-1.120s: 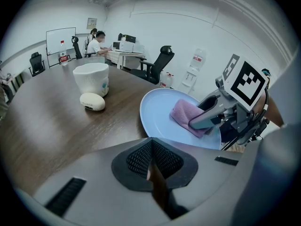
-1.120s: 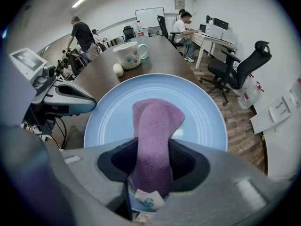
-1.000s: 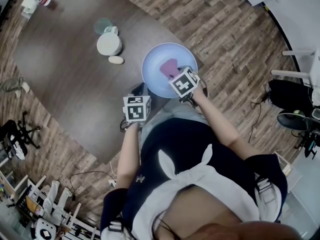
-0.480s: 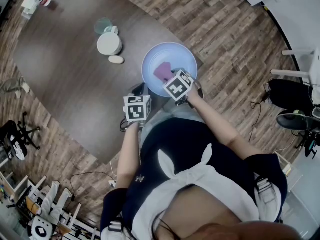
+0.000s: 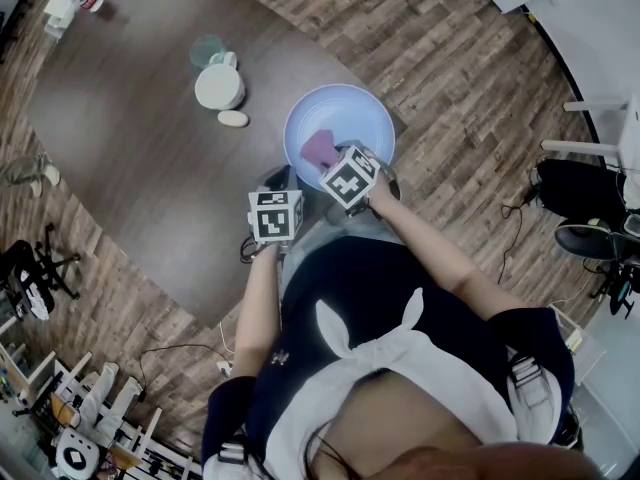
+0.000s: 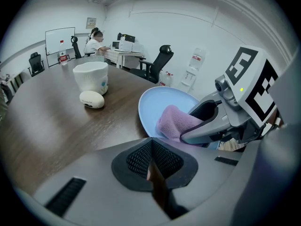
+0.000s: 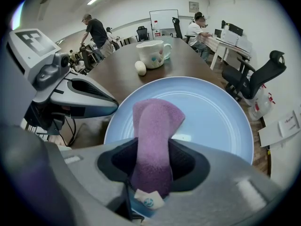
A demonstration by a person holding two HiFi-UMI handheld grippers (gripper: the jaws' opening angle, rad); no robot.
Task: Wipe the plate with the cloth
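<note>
Right claw (image 7: 150, 173) of mine is pinching the purple cloth (image 7: 153, 126) by one end, a small white tag poking out below the jaws. The rest of the cloth lies forward onto the pale blue plate (image 7: 211, 112), over the plate's near-left part. From my head view the cloth (image 5: 320, 148) is the only thing on the plate (image 5: 345, 108), and the right claw (image 5: 350, 178) sits over the plate's near rim.

Left claw (image 6: 153, 161) is pressed together, its jaws meeting in one line. It hangs just off the plate's near-left edge (from there the plate (image 6: 160, 102) looks tilted, with the cloth (image 6: 176, 121) bunched under my other claw).

Beyond the plate, to its far left on the brown desk (image 5: 130, 138), stands a white mug (image 5: 219, 86); I cannot tell what is in it. A small white oval thing (image 5: 232, 120) lies between mug and plate, just beside the mug.
</note>
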